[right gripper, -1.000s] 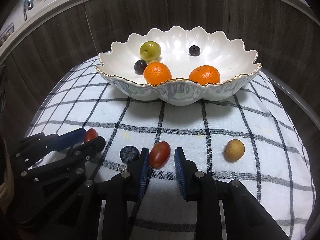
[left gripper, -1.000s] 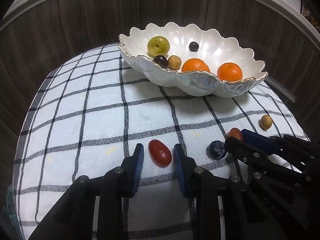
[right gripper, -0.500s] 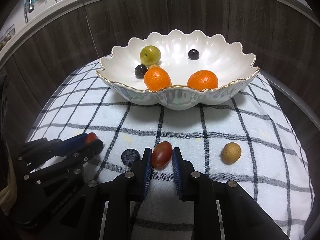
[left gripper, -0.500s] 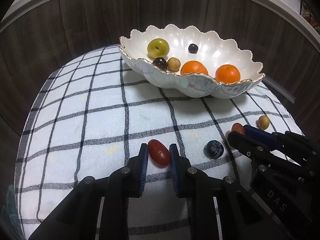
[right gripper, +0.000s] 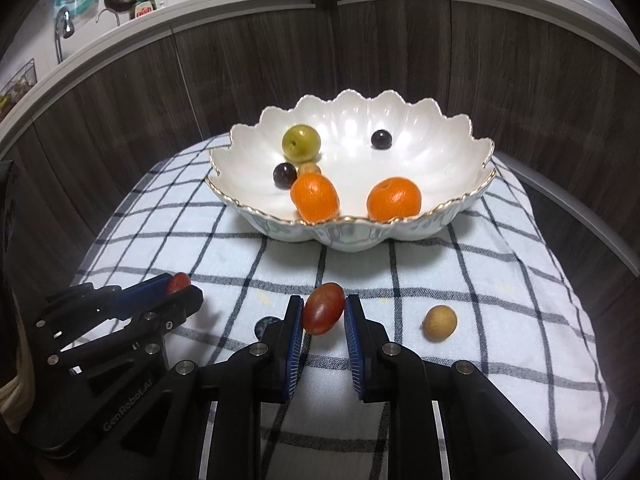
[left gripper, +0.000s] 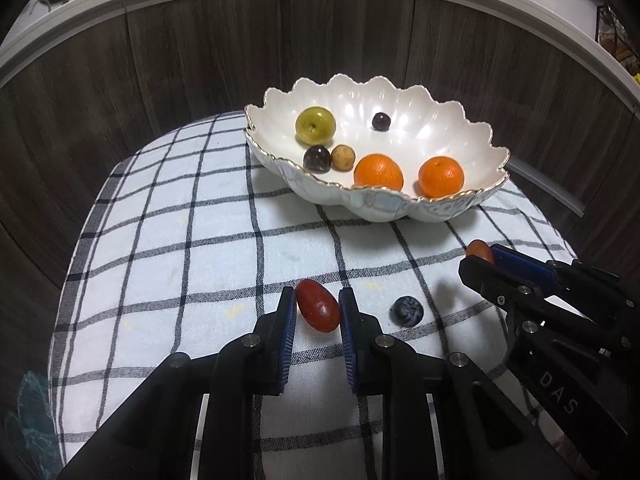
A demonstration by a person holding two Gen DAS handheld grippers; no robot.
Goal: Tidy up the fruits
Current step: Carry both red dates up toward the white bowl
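Fruits, left wrist view: oval red grape tomato (left gripper: 318,311) clamped between the blue pads of the left tool (left gripper: 318,312), low in the middle, over the white cloth with black checks (left gripper: 180,248) that covers the table. Round dark blueberry (left gripper: 407,311) lying on the cloth just right of it. Further right, right tool (left gripper: 478,254) seen from the side, shut on a second small red grape tomato (left gripper: 478,250) poking out at its tip. Behind, scalloped white ceramic bowl with a gold rim (left gripper: 460,128) on the cloth, holding a yellow-green round plum (left gripper: 315,125), a small dark grape (left gripper: 381,121), another dark round fruit (left gripper: 317,159) touching a small tan longan (left gripper: 343,157), and two oranges (left gripper: 378,171) side by side near the front rim.

Right wrist view: same second tomato (right gripper: 323,314) gripped by the right tool (right gripper: 323,316), pads pressed on both its sides. Loose tan round longan (right gripper: 440,323) on the cloth to the right, apart. Blueberry (right gripper: 266,325) partly hidden behind the near finger. Left tool (right gripper: 182,285) at the left, closed on its tomato (right gripper: 178,282). Bowl (right gripper: 460,152) beyond, well apart from both tools, same fruits inside.
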